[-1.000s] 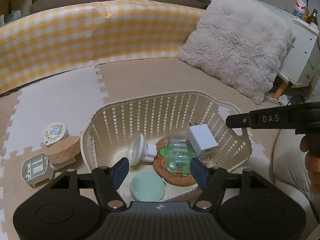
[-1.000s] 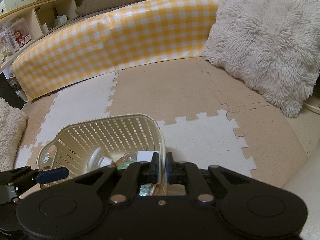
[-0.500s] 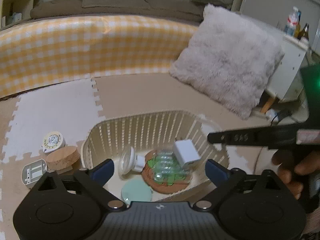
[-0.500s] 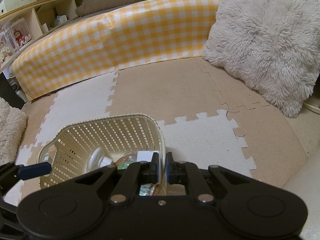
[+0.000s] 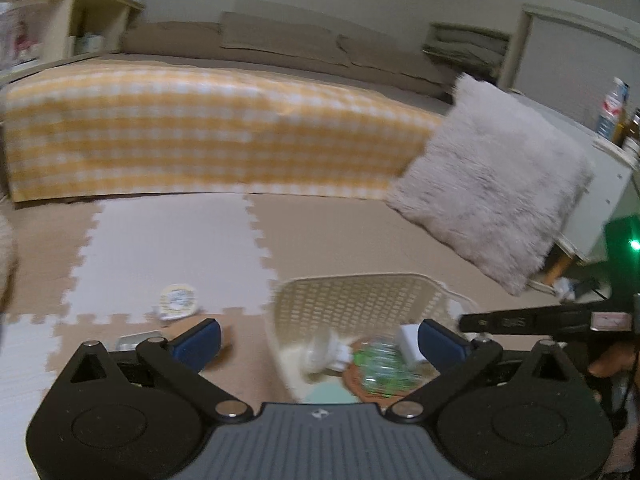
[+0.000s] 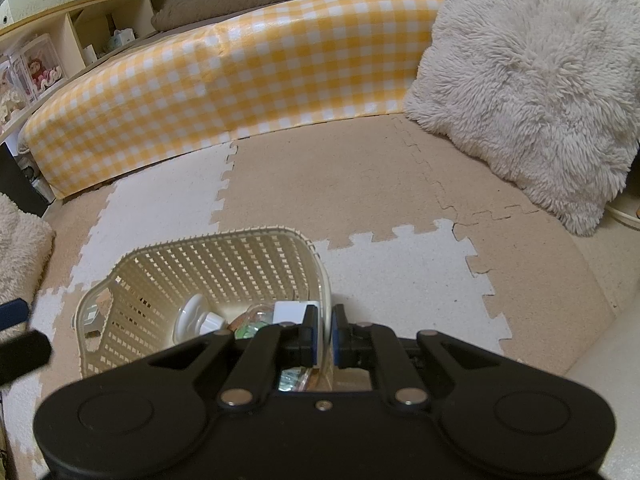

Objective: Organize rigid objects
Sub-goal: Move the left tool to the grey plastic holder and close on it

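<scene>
L tool [image 5: 320,338] opened wide, empty, pulled up and left off basket [image 5: 360,292].

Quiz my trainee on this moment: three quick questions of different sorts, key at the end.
1. True or false: the right gripper is shut on the rim of the basket.
2. Which lies on the mat outside the basket? A white adapter, B round disc, C light bulb.
3. What fluffy thing stands beyond the basket, to its right?
Key: 1 true; 2 B; 3 the cushion.
</scene>
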